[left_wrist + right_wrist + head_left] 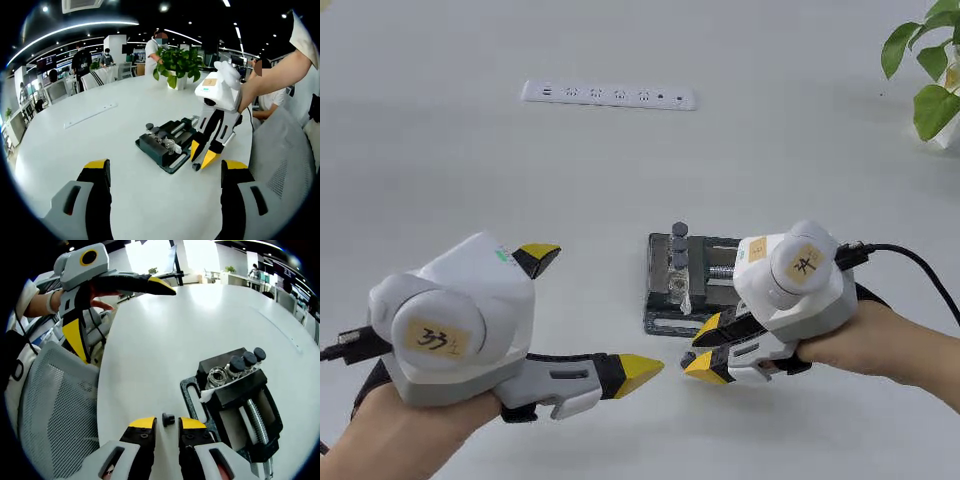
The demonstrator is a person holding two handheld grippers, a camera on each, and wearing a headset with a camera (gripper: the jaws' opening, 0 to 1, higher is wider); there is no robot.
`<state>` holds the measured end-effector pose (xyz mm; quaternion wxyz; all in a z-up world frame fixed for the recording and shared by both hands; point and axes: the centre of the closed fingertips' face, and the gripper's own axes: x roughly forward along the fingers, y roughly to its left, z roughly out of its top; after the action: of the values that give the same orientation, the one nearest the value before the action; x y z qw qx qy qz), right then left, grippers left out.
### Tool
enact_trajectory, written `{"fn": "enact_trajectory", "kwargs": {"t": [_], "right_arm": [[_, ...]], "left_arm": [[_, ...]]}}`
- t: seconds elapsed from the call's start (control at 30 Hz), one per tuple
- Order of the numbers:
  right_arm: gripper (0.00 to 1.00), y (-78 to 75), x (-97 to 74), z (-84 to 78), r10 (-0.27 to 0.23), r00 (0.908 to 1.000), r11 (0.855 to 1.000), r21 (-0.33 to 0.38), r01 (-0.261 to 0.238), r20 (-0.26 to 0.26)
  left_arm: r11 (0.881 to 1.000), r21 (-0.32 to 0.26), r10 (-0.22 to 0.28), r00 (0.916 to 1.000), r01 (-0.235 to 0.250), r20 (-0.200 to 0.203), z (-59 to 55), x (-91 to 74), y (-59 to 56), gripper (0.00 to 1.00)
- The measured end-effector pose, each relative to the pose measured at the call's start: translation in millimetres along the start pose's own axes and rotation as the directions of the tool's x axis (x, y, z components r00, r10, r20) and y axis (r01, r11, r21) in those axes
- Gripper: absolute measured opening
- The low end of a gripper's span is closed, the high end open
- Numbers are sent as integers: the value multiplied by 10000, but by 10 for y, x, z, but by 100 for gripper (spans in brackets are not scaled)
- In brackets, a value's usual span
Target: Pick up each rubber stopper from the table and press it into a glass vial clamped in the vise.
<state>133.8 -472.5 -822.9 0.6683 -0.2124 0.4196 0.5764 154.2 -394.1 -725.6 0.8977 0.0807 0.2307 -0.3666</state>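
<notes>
Right claw (167,423): jaws a little apart, empty. Black rubber stopper (168,418) lies on the table (150,345) just ahead of my tips. Vise (235,390) sits beyond-right, with one glass vial (217,375) unstoppered. Pick-up step, I judge; next: ease forward, close squarely. Left claw (590,310) gapes wide, empty.

Black rubber stopper (168,418) between the yellow jaw tips of the right gripper (167,426). White shell, black jaws, same yellow tips on the left gripper (165,166). Beyond the right jaws, dark grey vise (235,390), clear glass vials (216,375), plain white table (150,340).
</notes>
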Motion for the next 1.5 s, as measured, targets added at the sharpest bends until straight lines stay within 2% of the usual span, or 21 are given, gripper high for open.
{"fn": "enact_trajectory", "kwargs": {"t": [0.17, 0.23, 0.5, 0.73, 0.83, 0.9, 0.97, 1.0, 1.07, 1.1, 1.17, 1.2, 1.23, 1.27, 1.3, 1.33, 1.37, 1.4, 1.43, 1.47, 1.5], "right_arm": [[11, 16, 34, -22, 124, 9999, 9999, 20, -124, -95], [6, 14, 54, -28, 82, 9999, 10000, 6, -82, -143], [4, 47, 43, -40, 189, 9998, 9956, 921, -182, -70], [4, 61, -141, 143, 351, 9933, 9610, 2690, -637, 1101], [4, 21, -277, 226, 386, 9848, 9410, 3254, -928, 1691], [4, 42, -408, 328, 460, 9733, 9200, 3700, -1290, 2250], [4, 34, -532, 416, 500, 9592, 8928, 4180, -1679, 2783], [4, 31, -579, 445, 533, 9535, 8843, 4295, -1831, 2967], [4, 58, -708, 536, 584, 9346, 8526, 4696, -2295, 3507], [4, 64, -785, 594, 588, 9195, 8341, 4869, -2592, 3887], [4, 96, -893, 665, 735, 8957, 7945, 5171, -3183, 4384], [4, 93, -975, 731, 682, 8706, 7638, 5358, -3598, 4873], [4, 100, -1024, 766, 658, 8565, 7393, 5515, -3864, 5119], [4, 117, -1114, 837, 695, 8232, 6958, 5640, -4448, 5635], [4, 113, -1180, 892, 619, 7966, 6616, 5729, -4839, 6013], [4, 125, -1240, 930, 668, 7747, 6192, 5827, -5264, 6288], [4, 132, -1315, 977, 607, 7481, 5752, 5894, -5672, 6608], [4, 123, -1352, 996, 523, 7363, 5675, 5866, -5778, 6747], [4, 158, -1402, 1020, 608, 7229, 5462, 5833, -6012, 6882], [4, 152, -1425, 1029, 512, 7177, 5409, 5848, -6045, 6945], [4, 155, -1452, 1043, 463, 7098, 5239, 5879, -6164, 7029]], "left_arm": [[10000, 24, -15, 10000, 15, 18, 4, 0, 1, 91], [10000, 37, -2, 10000, 2, 2, -3, -1, 7, 91], [9998, 144, -106, 9999, 105, 89, 10, 6, -39, 90], [9989, 365, -293, 9992, 283, 281, 89, 16, -111, 89], [9976, 539, -453, 9980, 429, 447, 169, 14, -155, 89], [9960, 703, -597, 9968, 558, 539, 222, 15, -191, 89], [9931, 904, -798, 9952, 745, 569, 263, 20, -239, 88], [9919, 989, -862, 9945, 800, 598, 282, 19, -257, 88], [9888, 1131, -1058, 9922, 978, 667, 328, 18, -303, 86], [9870, 1212, -1146, 9909, 1056, 705, 357, 16, -327, 86], [9841, 1358, -1270, 9882, 1147, 858, 418, 10, -356, 83], [9822, 1429, -1363, 9859, 1217, 971, 465, 4, -376, 82], [9814, 1470, -1399, 9845, 1236, 1062, 501, 1, -384, 80], [9804, 1455, -1507, 9813, 1328, 1196, 554, -4, -402, 79], [9789, 1450, -1650, 9755, 1440, 1453, 621, -4, -424, 78], [9778, 1422, -1765, 9711, 1542, 1608, 667, -8, -442, 76], [9773, 1417, -1805, 9696, 1578, 1649, 711, -15, -445, 74], [9757, 1468, -1872, 9668, 1626, 1737, 748, -17, -455, 72], [9720, 1627, -2001, 9606, 1698, 1928, 815, -21, -474, 69], [9705, 1676, -2060, 9577, 1735, 2012, 848, -23, -481, 67], [9686, 1672, -2168, 9539, 1838, 2074, 879, -24, -494, 64]]}}
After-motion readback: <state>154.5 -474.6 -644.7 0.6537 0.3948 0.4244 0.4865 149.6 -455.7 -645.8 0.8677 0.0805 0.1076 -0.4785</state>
